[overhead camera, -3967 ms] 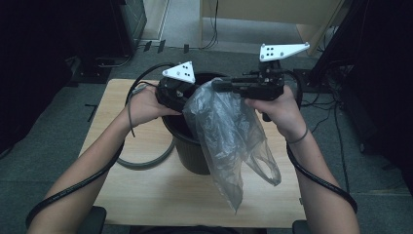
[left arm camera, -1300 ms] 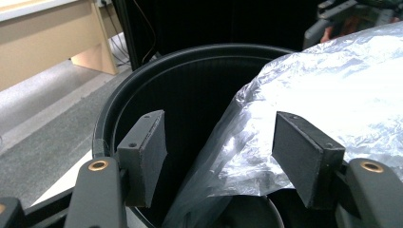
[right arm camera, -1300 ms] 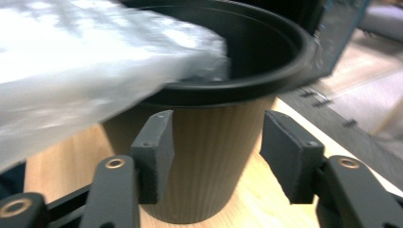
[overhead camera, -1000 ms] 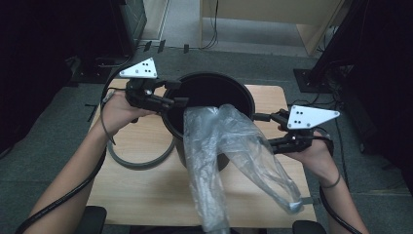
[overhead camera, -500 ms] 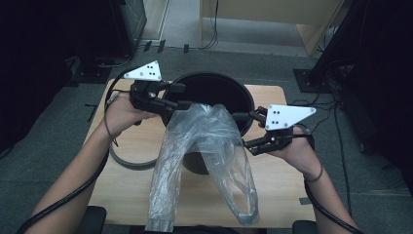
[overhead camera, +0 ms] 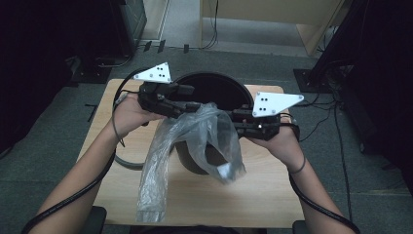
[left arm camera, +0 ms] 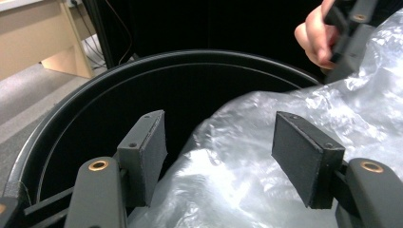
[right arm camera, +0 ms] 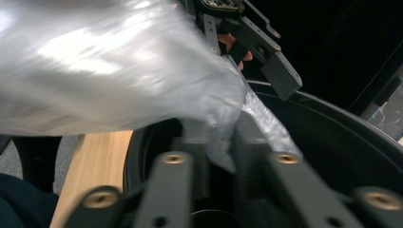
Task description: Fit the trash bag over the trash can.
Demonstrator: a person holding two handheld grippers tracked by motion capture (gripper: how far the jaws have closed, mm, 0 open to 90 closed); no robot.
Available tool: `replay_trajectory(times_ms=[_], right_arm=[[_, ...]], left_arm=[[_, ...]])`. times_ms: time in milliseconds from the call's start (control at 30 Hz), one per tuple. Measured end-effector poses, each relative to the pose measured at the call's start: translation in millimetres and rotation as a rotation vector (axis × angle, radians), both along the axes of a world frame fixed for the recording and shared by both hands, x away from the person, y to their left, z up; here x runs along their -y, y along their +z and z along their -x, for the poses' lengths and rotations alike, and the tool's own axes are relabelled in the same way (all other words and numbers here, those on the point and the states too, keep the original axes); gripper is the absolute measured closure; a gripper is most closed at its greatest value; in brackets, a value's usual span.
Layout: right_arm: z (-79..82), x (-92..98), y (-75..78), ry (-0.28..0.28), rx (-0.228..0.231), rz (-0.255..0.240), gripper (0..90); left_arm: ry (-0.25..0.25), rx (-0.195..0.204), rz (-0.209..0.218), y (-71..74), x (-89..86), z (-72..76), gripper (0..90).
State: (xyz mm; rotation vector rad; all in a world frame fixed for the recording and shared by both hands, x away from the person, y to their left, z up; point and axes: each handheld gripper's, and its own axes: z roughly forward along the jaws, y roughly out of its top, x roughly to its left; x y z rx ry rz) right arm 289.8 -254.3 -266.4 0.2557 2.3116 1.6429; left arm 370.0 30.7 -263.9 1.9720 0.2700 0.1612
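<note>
A black bucket (overhead camera: 214, 78) stands on the wooden table (overhead camera: 253, 195). A clear plastic bag (overhead camera: 195, 131) hangs over its front rim, one long tail trailing down to the left. My left gripper (overhead camera: 195, 105) is above the bucket's left rim. Its jaws (left arm camera: 221, 147) stand wide apart, with bag film (left arm camera: 247, 190) lying between them and not pinched. My right gripper (overhead camera: 234, 117) comes in from the right. Its jaws have just been closing and now pinch a fold of the bag (right arm camera: 221, 142). The bucket's dark inside (right arm camera: 332, 137) lies behind them.
A dark cable loop (overhead camera: 126, 163) lies on the table left of the bucket. A wooden cabinet (overhead camera: 292, 24) and floor cables stand beyond the table's far edge. Dark equipment flanks both sides. Bare table surface shows in front of the bucket.
The right gripper has moved left toward the bucket and closed on the bag. The bag's loose tail has swung from the right side over to the left. The left gripper stayed put.
</note>
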Motion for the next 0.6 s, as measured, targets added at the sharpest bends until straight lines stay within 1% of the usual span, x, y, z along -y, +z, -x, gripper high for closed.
replay_trajectory(times_ms=[33,67,167,200,267,333,500,600], right_arm=[[-0.6,-3.0,1.7,-0.003,0.004,0.002,87.5],[-1.1,-5.6,3.3,-0.008,-0.001,0.008,89.1],[-4.3,-10.2,8.4,-0.037,-0.018,0.017,90.0],[-5.7,-9.8,10.2,-0.051,-0.029,0.010,90.0],[-10.1,-6.2,14.0,-0.083,-0.047,-0.009,90.0],[-15.3,-0.5,17.8,-0.116,-0.066,-0.030,90.0],[-27.8,13.7,26.9,-0.199,-0.109,-0.079,90.0],[-33.4,20.7,31.2,-0.239,-0.119,-0.093,90.0]], left_arm=[[0.002,0.000,0.001,0.2,-0.1,-0.5,35.2],[0.004,0.001,0.001,0.4,-0.5,-1.0,35.2],[0.017,0.005,0.005,2.1,-3.2,-3.1,35.2],[0.022,0.005,0.009,3.0,-4.9,-3.9,35.2],[0.034,0.013,0.011,5.4,-9.0,-6.2,35.2],[0.051,0.013,0.020,7.6,-13.5,-7.7,35.2],[0.090,0.028,0.044,12.9,-25.3,-11.1,35.2],[0.108,0.035,0.056,14.7,-30.8,-12.3,35.2]])
